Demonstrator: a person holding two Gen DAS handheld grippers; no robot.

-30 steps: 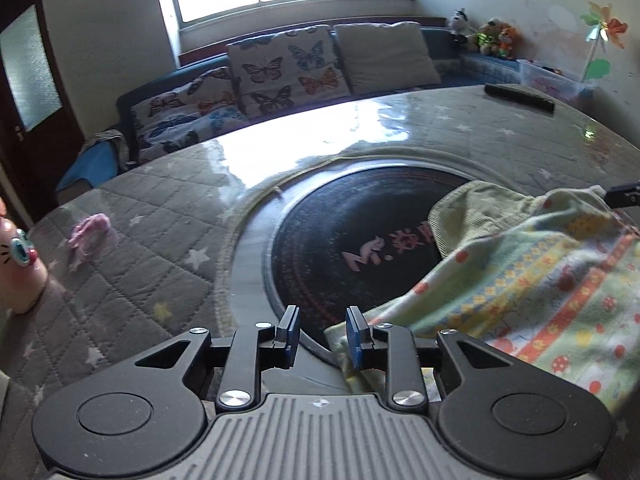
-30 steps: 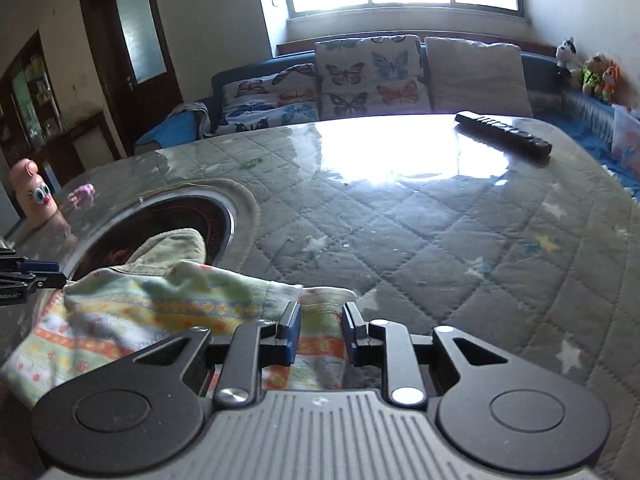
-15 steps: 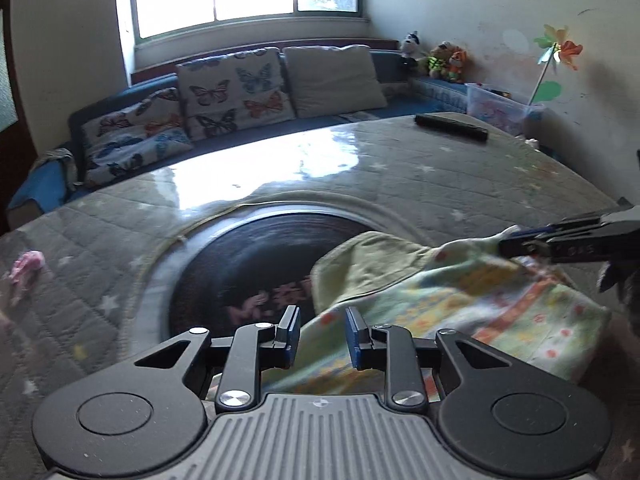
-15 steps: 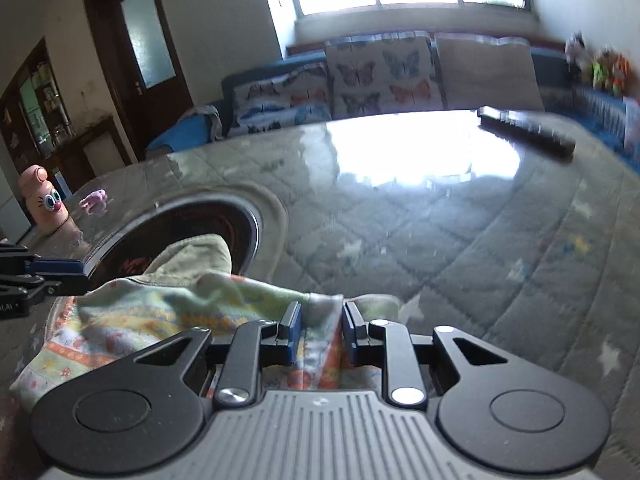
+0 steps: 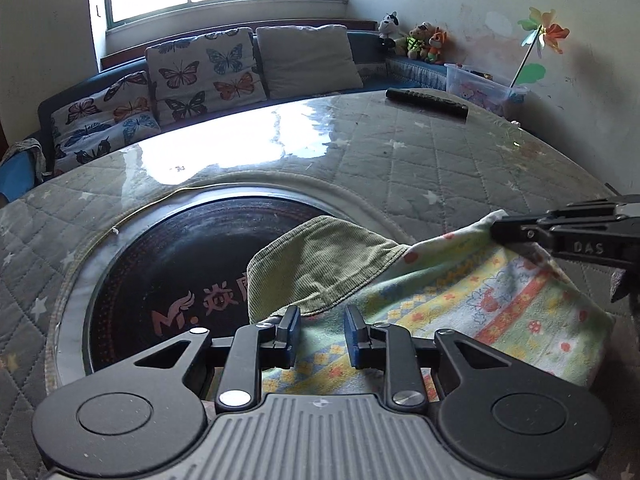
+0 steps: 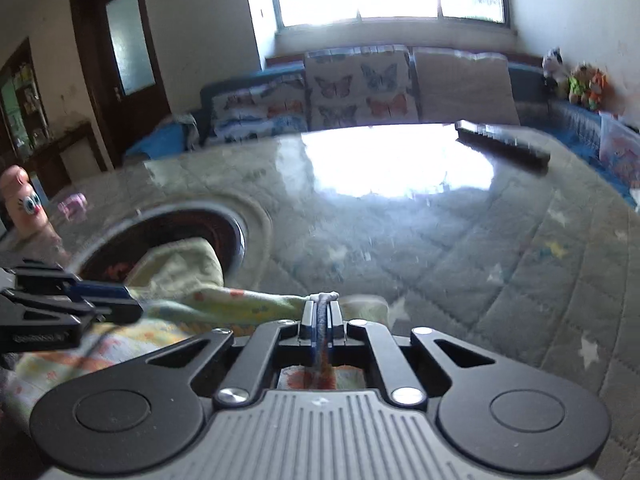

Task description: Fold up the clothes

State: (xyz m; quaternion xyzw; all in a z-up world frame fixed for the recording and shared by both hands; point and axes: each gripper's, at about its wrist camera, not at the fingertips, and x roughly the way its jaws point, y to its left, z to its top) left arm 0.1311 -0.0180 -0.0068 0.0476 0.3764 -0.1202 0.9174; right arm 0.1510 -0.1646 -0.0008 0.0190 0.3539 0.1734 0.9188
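Note:
A small garment (image 5: pixel 460 304) with a colourful striped print and a green corduroy part (image 5: pixel 328 256) lies on the quilted table cover (image 5: pixel 400 168), partly over the round black inset (image 5: pixel 168 272). My left gripper (image 5: pixel 322 320) hovers low over the garment's near edge, jaws apart, with cloth under and between them but not pinched. My right gripper (image 6: pixel 321 308) is shut on the garment's edge (image 6: pixel 224 300), a fold of cloth squeezed between its pads. In the left wrist view the right gripper (image 5: pixel 500 230) holds the far right corner slightly raised. The left gripper (image 6: pixel 132 304) shows at the left of the right wrist view.
A black remote control (image 5: pixel 426 100) lies at the far right of the table. A pink finger-shaped toy (image 6: pixel 24 200) and a small pink object (image 6: pixel 74 204) stand at the left edge. Behind the table are a sofa with butterfly cushions (image 5: pixel 200 68) and a plastic box (image 5: pixel 480 88).
My left gripper has slid to the right, over the garment. My right gripper has closed on the cloth's edge, which now stands a little raised.

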